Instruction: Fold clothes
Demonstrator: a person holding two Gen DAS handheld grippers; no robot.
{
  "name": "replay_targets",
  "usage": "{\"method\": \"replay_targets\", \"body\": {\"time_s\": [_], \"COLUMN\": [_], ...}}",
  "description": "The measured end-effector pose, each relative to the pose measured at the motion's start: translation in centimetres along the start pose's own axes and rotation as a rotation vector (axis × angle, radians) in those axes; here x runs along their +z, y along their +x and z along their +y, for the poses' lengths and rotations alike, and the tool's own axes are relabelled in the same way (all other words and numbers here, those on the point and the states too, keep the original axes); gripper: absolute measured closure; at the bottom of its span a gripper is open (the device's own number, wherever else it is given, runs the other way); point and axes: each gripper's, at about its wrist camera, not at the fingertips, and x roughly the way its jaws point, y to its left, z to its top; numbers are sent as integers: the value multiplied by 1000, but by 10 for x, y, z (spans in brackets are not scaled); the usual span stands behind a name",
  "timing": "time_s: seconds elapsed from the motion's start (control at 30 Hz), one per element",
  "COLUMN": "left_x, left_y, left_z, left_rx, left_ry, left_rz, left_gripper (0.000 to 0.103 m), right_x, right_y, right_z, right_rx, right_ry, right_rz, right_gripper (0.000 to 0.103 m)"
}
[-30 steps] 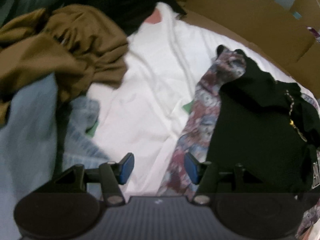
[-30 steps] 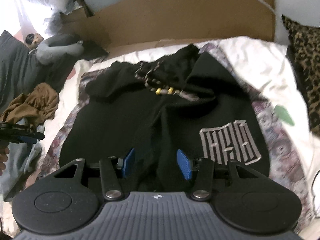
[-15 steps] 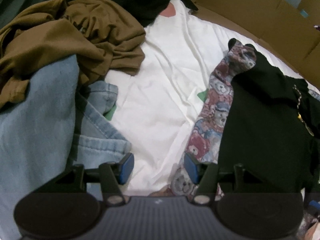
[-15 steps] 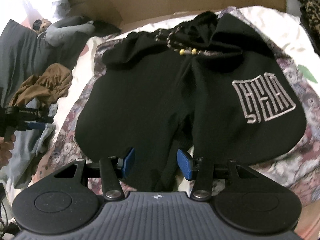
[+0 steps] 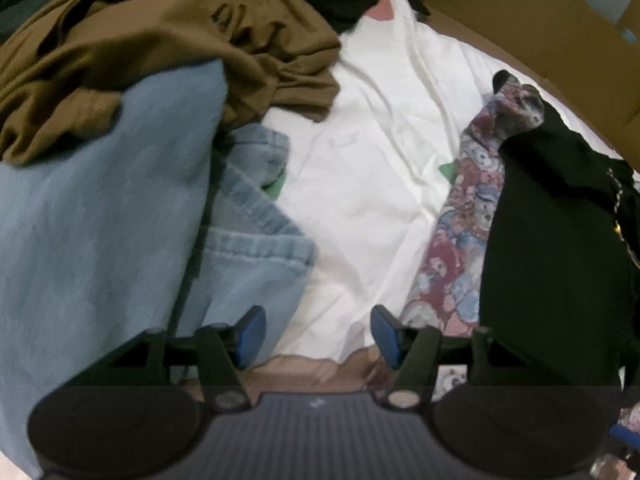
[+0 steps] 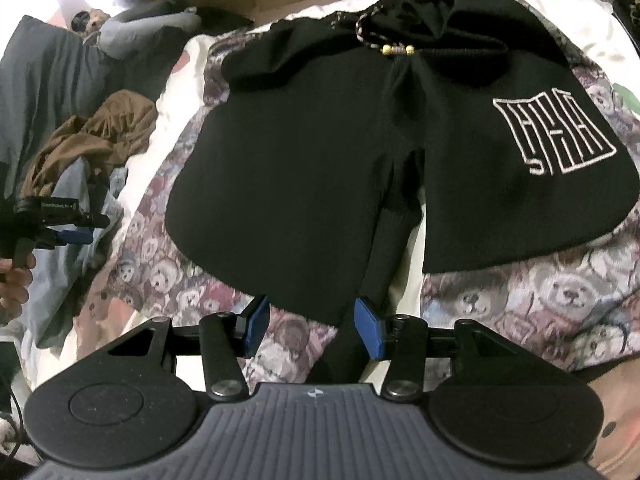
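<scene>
Black shorts (image 6: 304,160) flat, waistband far, legs toward right claw (image 6: 310,322); both claws spread, empty

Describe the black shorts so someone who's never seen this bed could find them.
On the white sheet lies a teddy-bear print cloth. The black shorts are spread flat on top of it, the only garment with a white maze-like logo and gold-beaded drawstring.

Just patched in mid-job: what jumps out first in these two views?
The black shorts with a white logo lie spread flat on the teddy-bear blanket, dead ahead of the open right hand-held gripper. Off to the left sits an unfolded heap: a brown garment over light blue jeans, in front of the open left hand-held gripper.
</scene>
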Motion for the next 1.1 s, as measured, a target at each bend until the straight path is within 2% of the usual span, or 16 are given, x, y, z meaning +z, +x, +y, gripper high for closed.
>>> {"method": "replay_targets", "body": {"time_s": [0.27, 0.47, 0.53, 0.77, 1.0, 1.1], "left_x": [-10, -15, -17, -36, -43, -46], "left_y": [-7, -8, -9, -9, 8, 15], "left_z": [8, 24, 30, 29, 19, 15], "left_rx": [4, -22, -48, -239, -242, -243], "left_ry": [0, -21, -34, -44, -11, 2], "left_rz": [-51, -37, -22, 32, 69, 81], "left_gripper": [43, 46, 47, 47, 48, 48], "right_x": [-16, -21, -22, -26, -30, -28], "right_y": [5, 8, 12, 16, 18, 15], "right_z": [-9, -9, -8, -9, -14, -12], "right_rx": [11, 41, 47, 31, 28, -3], "right_ry": [98, 127, 128, 139, 142, 123], "right_rz": [37, 43, 54, 75, 98, 86], "right_gripper": [49, 49, 49, 49, 49, 50]}}
